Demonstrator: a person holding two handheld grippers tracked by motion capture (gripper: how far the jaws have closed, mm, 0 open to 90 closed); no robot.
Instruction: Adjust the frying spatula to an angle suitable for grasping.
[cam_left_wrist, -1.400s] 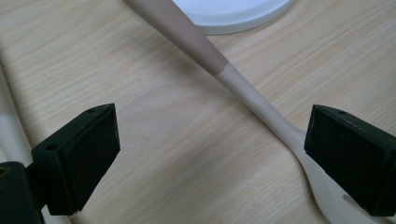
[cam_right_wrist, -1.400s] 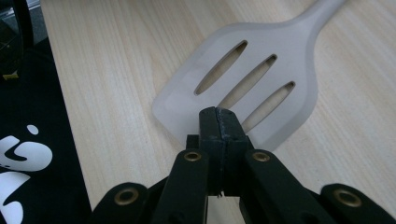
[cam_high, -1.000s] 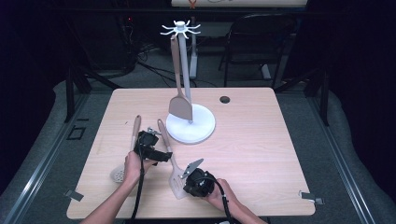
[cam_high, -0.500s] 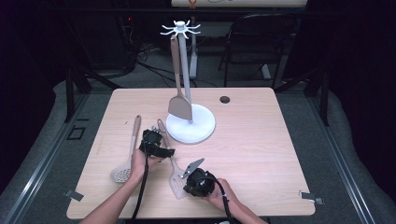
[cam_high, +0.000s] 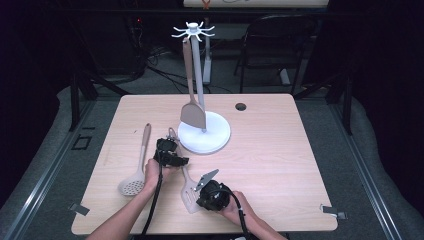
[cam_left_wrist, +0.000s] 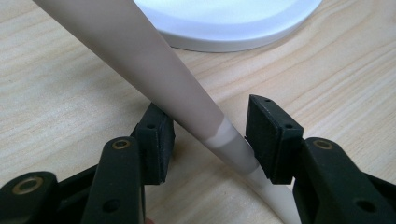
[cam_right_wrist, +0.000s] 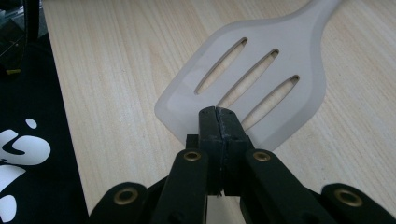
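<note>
High view: the slotted spatula (cam_high: 186, 186) lies flat on the desk (cam_high: 280, 165), just in front of the white stand base (cam_high: 212, 137). The left claw (cam_high: 170, 154) sits at its handle, the right claw (cam_high: 206, 179) at its blade. A skimmer spoon (cam_high: 137, 167) lies near, to the left.

Left gripper view: the left claw (cam_left_wrist: 208, 140) is open, its jaws either side of the handle; one jaw appears to touch it.

Right gripper view: the right claw (cam_right_wrist: 218, 122) is closed, jaws pressed together on the blade's near edge.
</note>
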